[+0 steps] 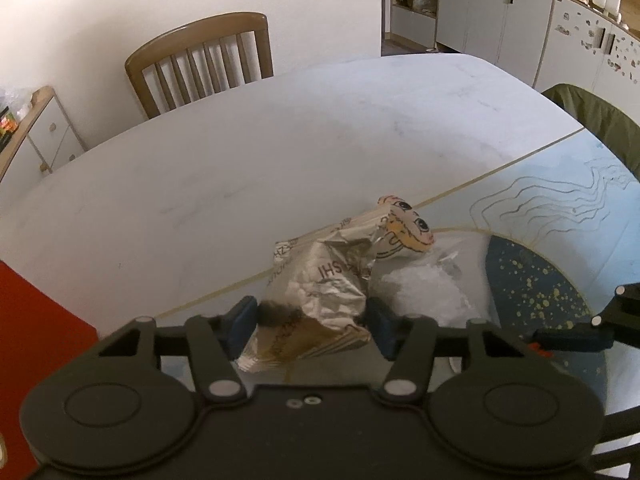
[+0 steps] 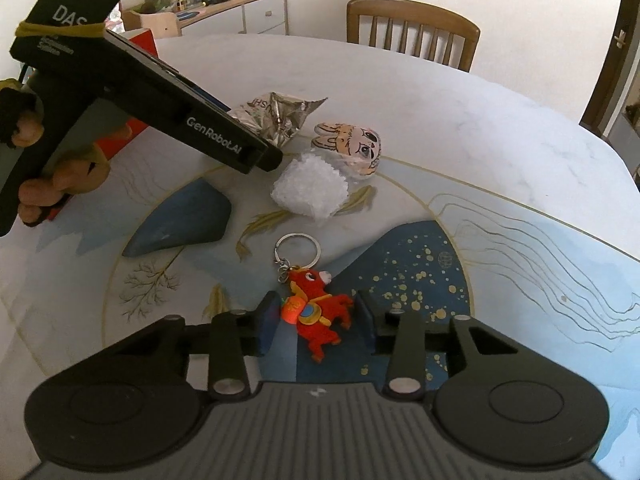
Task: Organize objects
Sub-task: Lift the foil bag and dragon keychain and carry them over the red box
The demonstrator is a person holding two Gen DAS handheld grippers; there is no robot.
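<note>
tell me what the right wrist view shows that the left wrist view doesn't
Only the right wrist view shows the red horse keychain lying between the right tool's fingers, its ring pointing away, and the person's hand gripping the left tool's handle.

Only the left wrist view shows the left tool with its fingers at the sides of the foil wrapper, plus the white cabinets behind.

Both share the foil wrapper, the cartoon-face packet, the white crinkly bag, the wooden chair and the printed mat.

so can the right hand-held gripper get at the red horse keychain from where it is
Probably yes: the red horse keychain already lies between the right hand-held gripper pads, nothing covering it; the crumpled clear wrapper sits well beyond.
</note>
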